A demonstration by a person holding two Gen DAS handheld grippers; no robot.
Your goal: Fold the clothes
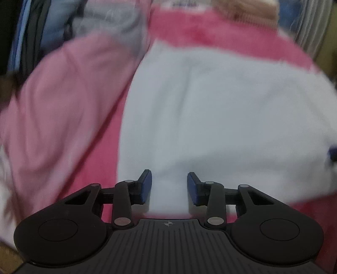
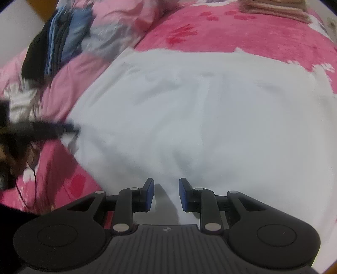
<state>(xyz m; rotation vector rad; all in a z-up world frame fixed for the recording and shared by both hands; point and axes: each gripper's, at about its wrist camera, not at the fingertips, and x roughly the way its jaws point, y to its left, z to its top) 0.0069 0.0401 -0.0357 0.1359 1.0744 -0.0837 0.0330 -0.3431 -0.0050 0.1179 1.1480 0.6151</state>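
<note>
Pink bedding covers the bed (image 2: 242,35), and on it a pale white garment (image 2: 189,109) is spread flat across the middle, presumably laid out so its edges can be reached and folded over. At the far left a heap of unfolded clothes (image 2: 63,40), dark and blue among them, lies against a pink quilt (image 1: 59,101), well apart from the working area. At the far right a folded brownish cloth (image 2: 273,8) sits near the edge of the bed, likely a piece already finished.

From the left wrist view, the left gripper (image 1: 169,187) tilts steeply down over the garment's near left part, close to where white meets pink. Its jaws stand partly apart with only fabric seen below them; no pinch shows, and the picture is blurred.

From the right wrist view, the right gripper (image 2: 166,195) also points steeply down over the garment's near edge. Its jaws are narrower, and a small ridge of white cloth rises between them, though whether the pads press it I cannot tell.
</note>
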